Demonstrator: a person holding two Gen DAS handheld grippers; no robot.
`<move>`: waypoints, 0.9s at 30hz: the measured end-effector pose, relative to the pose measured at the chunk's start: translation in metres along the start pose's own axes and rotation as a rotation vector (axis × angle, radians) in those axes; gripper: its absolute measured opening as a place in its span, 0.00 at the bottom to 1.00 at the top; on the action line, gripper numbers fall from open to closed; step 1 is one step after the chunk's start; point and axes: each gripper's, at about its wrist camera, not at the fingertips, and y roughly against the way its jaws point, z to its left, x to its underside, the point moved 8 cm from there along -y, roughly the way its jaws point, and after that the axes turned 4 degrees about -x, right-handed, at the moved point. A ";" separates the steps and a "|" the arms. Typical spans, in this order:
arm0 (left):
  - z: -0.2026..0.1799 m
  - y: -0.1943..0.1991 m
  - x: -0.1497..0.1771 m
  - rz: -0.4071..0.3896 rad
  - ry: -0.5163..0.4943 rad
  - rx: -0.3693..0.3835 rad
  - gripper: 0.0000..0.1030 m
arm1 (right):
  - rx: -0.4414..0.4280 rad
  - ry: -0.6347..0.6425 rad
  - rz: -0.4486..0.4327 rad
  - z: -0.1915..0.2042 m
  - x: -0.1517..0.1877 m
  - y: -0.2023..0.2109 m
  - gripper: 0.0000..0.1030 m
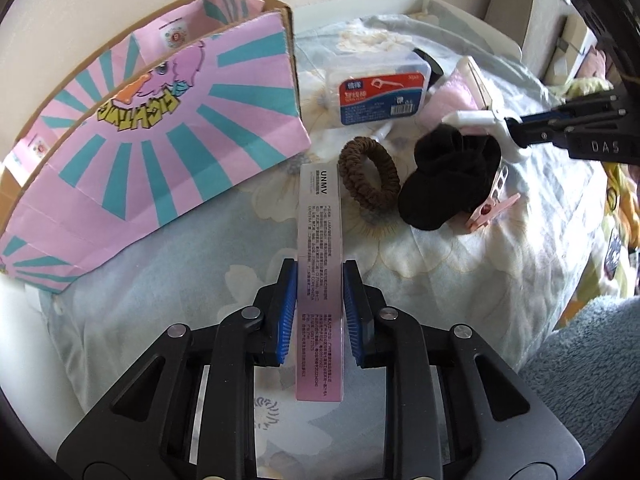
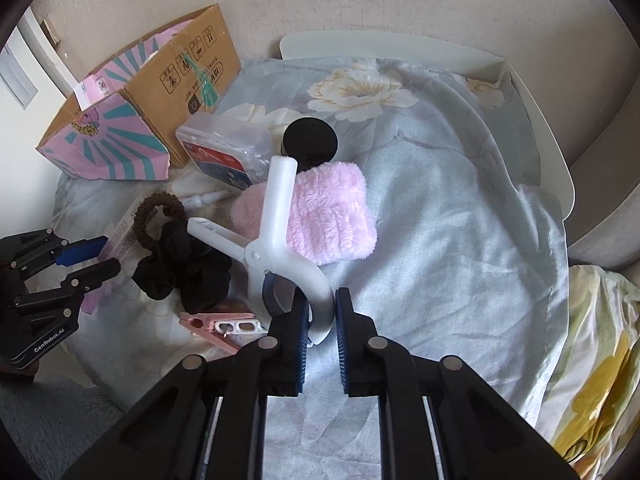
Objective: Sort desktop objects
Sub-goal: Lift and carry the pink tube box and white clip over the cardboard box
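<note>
Left gripper clamps long pink-white printed carton; right gripper clamps white plastic spring clamp, handle tip hidden between pads.

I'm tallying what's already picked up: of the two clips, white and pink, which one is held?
The white clip, pinched by its handle in the right gripper. The pink clip lies flat on the cloth beside the black scrunchie.

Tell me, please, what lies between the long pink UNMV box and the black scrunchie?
In the left wrist view, a brown hair tie lies between the UNMV box and the black scrunchie, right beside both.
</note>
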 end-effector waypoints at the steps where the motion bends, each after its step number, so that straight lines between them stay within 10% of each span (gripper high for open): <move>1: 0.003 0.003 0.001 -0.005 0.015 0.009 0.20 | -0.002 -0.001 -0.008 0.001 0.000 0.002 0.12; 27: 0.051 0.090 -0.052 -0.172 0.176 -0.007 0.20 | -0.069 0.060 -0.203 0.036 -0.040 0.081 0.12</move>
